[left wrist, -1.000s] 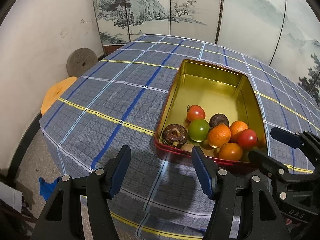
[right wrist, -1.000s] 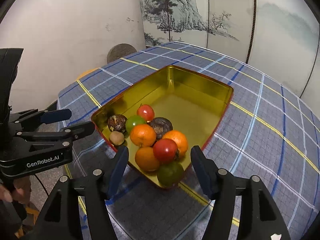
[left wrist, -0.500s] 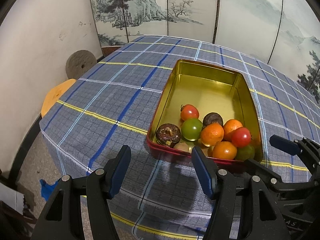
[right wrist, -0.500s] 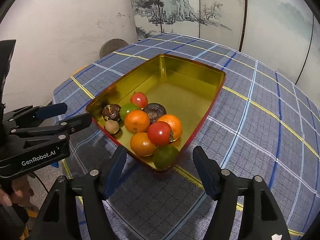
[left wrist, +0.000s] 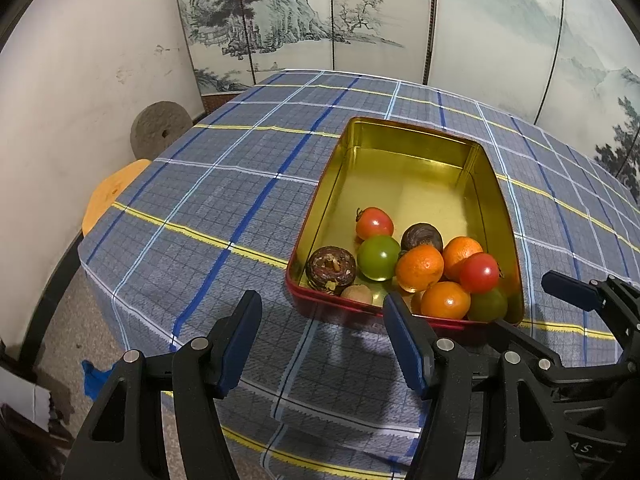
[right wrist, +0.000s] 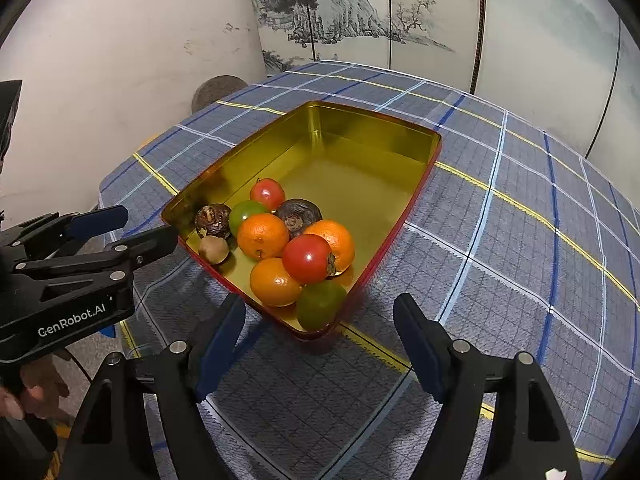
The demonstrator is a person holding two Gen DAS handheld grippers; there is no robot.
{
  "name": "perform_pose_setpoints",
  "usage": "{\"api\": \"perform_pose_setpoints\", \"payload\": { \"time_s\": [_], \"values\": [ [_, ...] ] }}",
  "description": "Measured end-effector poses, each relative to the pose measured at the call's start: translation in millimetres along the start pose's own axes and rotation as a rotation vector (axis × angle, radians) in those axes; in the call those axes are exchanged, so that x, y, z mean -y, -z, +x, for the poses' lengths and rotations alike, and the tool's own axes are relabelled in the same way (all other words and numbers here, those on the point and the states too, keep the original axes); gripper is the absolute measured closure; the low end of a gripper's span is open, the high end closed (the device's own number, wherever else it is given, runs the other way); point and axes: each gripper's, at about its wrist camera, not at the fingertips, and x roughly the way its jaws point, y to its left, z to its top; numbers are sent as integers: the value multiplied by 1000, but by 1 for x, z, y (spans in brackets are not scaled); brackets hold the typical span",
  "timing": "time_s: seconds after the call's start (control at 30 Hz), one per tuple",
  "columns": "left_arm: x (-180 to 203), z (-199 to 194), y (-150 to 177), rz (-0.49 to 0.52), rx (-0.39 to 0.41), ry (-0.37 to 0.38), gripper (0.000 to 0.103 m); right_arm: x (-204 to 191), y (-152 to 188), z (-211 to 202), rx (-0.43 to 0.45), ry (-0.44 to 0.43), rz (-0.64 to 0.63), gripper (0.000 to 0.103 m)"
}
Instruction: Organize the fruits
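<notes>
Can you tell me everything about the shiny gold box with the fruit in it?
The tin box is a shallow rectangle with rounded corners, shiny gold inside and red outside, and looks like metal. It has no lid on and lies flat on the checked tablecloth. Its far half is bare. All the fruit is heaped at the near end: three oranges, two red tomatoes, two green ones, two dark brown fruits and one small tan one. No hand-held gripper touches it.

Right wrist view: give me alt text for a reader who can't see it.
A gold tin on a plaid tablecloth holds clustered oranges, red tomatoes and green fruit at its near end. The right gripper hovers open before it, empty; the left gripper hangs open alongside.
</notes>
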Motion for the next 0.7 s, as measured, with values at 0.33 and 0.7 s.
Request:
{"api": "perform_pose_setpoints", "payload": {
  "time_s": [0.33, 0.7],
  "values": [
    [1, 0, 0, 1, -1, -1, 39, 0, 0, 2, -3, 10, 4, 24],
    [2, 1, 0, 4, -1, -2, 39, 1, 3, 5, -16, 10, 7, 24]
  ]
}}
